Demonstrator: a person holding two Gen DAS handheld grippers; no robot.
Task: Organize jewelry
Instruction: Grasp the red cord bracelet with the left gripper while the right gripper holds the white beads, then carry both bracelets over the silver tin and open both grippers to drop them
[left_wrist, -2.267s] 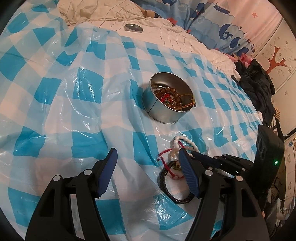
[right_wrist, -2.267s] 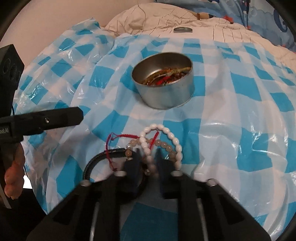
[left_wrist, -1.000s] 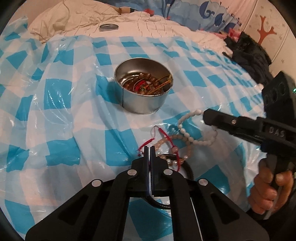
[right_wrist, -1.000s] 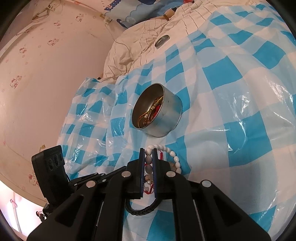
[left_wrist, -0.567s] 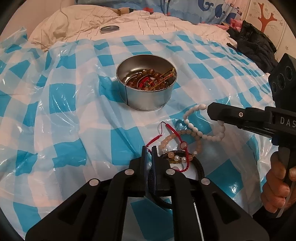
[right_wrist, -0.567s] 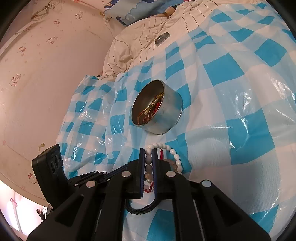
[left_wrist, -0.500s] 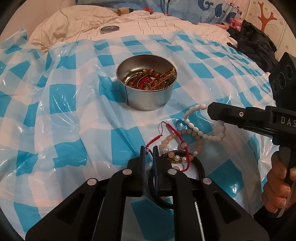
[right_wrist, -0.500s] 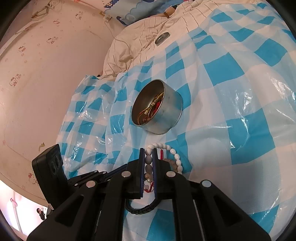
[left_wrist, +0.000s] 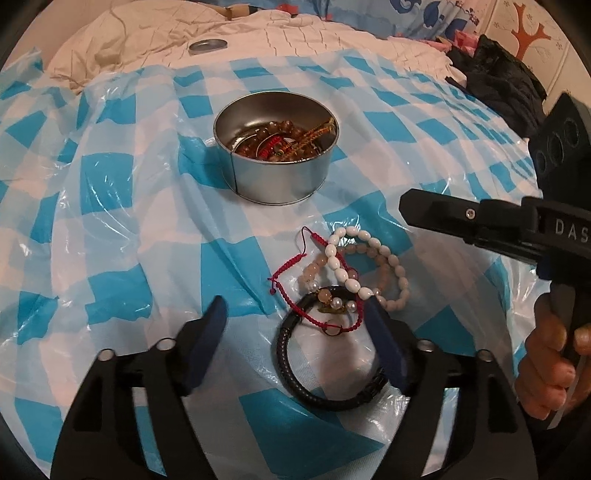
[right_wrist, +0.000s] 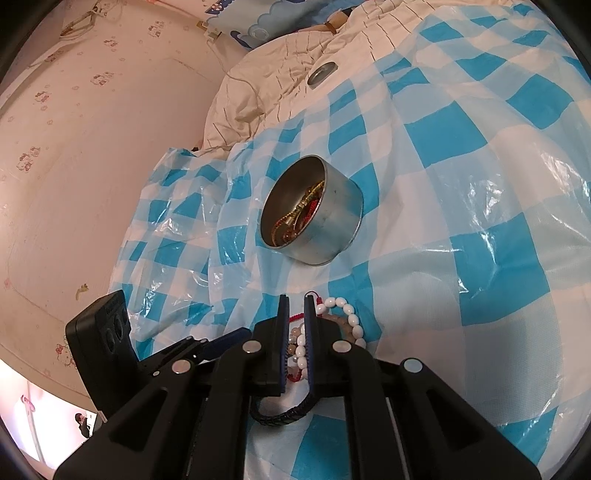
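Observation:
A round metal tin (left_wrist: 273, 184) holding several bracelets stands on the blue-and-white checked sheet (left_wrist: 110, 184). Just in front of it lies a pile: a white bead bracelet (left_wrist: 347, 280), a peach bead bracelet (left_wrist: 313, 266), a red cord bracelet (left_wrist: 291, 262) and a black braided bracelet (left_wrist: 291, 369). My left gripper (left_wrist: 295, 317) hovers at the pile's near edge. Its jaws are opening wide, with the red cord and black bracelet between them, untouched. My right gripper (right_wrist: 295, 301) hangs above the pile from the right, nearly shut and holding nothing. White beads (right_wrist: 301, 350) show through its narrow slot.
The tin's lid (left_wrist: 207, 45) lies on the cream quilt behind the sheet. Dark clothing (left_wrist: 498, 74) is heaped at the far right. A person's hand (left_wrist: 546, 354) grips the right tool. In the right wrist view, a pale wall (right_wrist: 92, 147) runs along the left.
The left gripper's jaws went from shut to wide apart. The white bead bracelet, earlier pinched and raised by the right gripper, now lies on the pile.

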